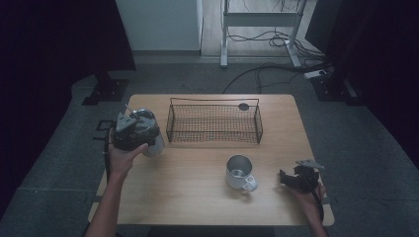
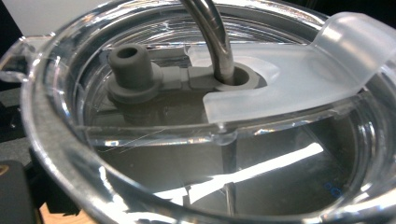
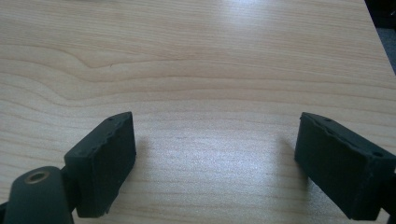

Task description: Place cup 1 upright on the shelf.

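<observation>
Tumbler (image 1: 148, 129) with a clear lid (image 2: 196, 107) and a bent metal straw (image 2: 212, 37) sits at the left edge of the wooden table (image 1: 197, 197), right under the left gripper (image 1: 132, 132), whose camera looks straight down into the lid from very close; whether its jaws clamp the tumbler or stand loose I cannot tell. The right gripper (image 3: 215, 163) rests near the table's front right corner, jaws spread apart with only bare wood between them. A steel mug (image 1: 240, 173) with a white handle stands between the two grippers, nearer the right one. A black wire basket (image 1: 214, 122) lies just right of the tumbler along the far side, with a small dark disc (image 1: 243, 106) at its back rim. Open wood remains across the front and middle.
</observation>
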Demonstrator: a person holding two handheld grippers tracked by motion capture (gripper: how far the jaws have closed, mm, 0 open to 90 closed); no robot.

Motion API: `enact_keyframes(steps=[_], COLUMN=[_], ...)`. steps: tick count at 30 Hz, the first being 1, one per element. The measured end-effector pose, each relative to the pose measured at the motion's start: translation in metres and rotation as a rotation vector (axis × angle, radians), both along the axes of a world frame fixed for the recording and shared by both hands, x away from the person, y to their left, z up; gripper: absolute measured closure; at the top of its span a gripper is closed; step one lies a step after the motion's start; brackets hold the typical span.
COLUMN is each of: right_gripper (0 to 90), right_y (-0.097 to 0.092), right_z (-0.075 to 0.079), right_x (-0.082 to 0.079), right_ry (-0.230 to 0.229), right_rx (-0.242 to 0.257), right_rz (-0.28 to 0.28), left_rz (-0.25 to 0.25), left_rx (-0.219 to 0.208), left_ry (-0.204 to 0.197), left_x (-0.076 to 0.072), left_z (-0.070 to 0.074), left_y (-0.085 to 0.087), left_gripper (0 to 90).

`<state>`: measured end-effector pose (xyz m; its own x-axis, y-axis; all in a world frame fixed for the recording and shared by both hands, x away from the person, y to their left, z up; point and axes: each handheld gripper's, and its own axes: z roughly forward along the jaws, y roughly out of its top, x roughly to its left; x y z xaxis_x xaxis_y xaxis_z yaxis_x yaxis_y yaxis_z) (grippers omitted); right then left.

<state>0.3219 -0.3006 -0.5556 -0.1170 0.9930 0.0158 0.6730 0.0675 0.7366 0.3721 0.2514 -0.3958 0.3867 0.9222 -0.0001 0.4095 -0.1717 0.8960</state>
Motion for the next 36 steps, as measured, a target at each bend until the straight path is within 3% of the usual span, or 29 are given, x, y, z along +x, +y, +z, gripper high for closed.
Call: enact_keyframes(steps=[36], right_gripper=[12.4], right_y=[0.0], right_z=[0.0], right_x=[0.0], right_ry=[-0.001], right_rx=[-0.002], right_rz=[-0.001], left_rz=[-0.051], left_rx=[-0.019], left_ry=[-0.017], left_x=[0.01], left_z=[0.027], left_y=[-0.029], left_gripper=[4.0])
